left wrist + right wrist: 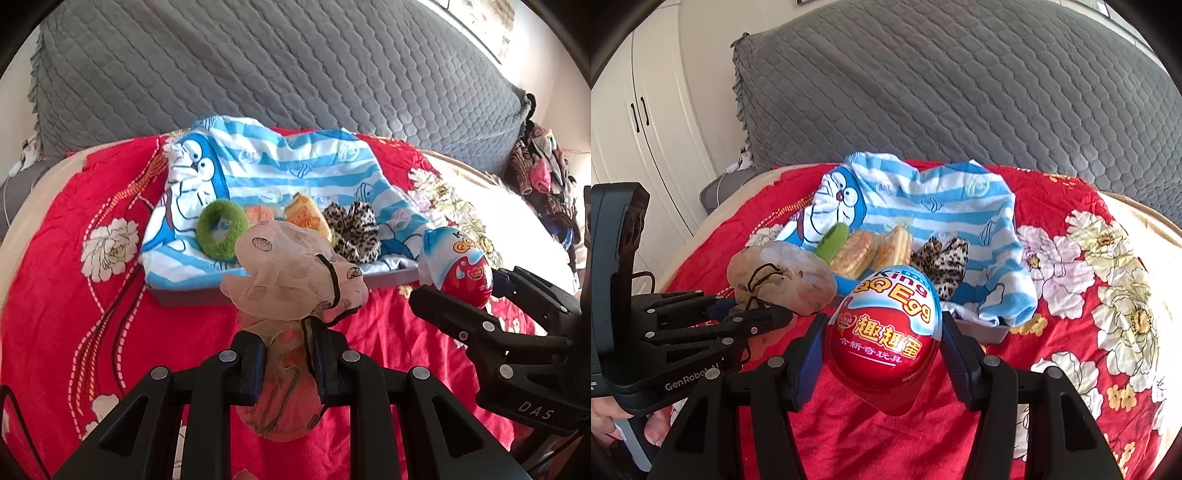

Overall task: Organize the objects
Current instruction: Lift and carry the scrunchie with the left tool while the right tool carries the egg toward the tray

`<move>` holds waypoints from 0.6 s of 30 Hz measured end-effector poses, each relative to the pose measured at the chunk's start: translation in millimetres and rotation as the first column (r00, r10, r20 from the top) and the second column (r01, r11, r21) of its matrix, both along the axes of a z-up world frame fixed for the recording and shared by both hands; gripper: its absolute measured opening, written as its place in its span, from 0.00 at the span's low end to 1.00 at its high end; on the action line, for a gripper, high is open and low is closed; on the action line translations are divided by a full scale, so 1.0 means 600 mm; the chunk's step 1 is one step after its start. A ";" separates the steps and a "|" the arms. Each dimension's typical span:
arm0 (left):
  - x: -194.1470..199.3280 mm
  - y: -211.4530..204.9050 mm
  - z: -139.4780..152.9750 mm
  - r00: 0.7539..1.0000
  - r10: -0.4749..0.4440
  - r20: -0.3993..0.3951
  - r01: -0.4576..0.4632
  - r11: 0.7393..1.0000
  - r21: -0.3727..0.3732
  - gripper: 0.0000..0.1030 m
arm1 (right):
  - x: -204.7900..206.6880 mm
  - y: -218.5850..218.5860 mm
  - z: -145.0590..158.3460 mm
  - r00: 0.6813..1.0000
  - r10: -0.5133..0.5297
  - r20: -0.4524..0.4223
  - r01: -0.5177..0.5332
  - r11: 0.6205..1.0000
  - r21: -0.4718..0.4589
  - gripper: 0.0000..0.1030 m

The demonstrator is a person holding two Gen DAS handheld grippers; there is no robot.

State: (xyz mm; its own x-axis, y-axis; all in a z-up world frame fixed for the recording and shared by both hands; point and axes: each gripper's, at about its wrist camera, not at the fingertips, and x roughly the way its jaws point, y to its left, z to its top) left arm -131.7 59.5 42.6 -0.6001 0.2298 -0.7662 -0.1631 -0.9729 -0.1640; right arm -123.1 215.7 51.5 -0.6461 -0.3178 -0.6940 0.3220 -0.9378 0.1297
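The left gripper is clamped narrow on a sheer cream mesh pouch with a black drawstring, held above the red floral bedspread. The right gripper grips a red-and-blue foil toy egg between its pads, just before the grey tray lined with blue striped cartoon cloth.

We are seeing a red-and-blue egg, a blue-and-white striped cloth, a green ring, a leopard-print scrunchie and a red floral bedspread.
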 end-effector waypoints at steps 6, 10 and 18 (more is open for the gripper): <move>-0.008 0.003 0.014 1.000 -0.001 -0.020 0.001 1.000 -0.004 0.21 | 0.000 0.003 0.013 1.000 -0.007 -0.023 0.007 1.000 0.000 0.57; -0.015 0.004 0.019 1.000 0.002 -0.028 -0.002 1.000 -0.003 0.21 | -0.002 0.004 0.021 0.999 -0.009 -0.038 0.009 1.000 -0.001 0.57; -0.038 0.009 0.024 0.999 -0.001 -0.033 0.001 1.000 0.006 0.21 | -0.017 0.003 0.022 0.999 -0.015 -0.050 0.016 1.000 0.011 0.57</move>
State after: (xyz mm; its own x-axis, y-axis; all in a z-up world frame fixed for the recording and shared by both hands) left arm -154.6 64.7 56.8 -0.6248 0.2349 -0.7446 -0.1697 -0.9717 -0.1642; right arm -133.4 217.6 64.4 -0.6849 -0.2998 -0.6641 0.3130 -0.9441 0.1034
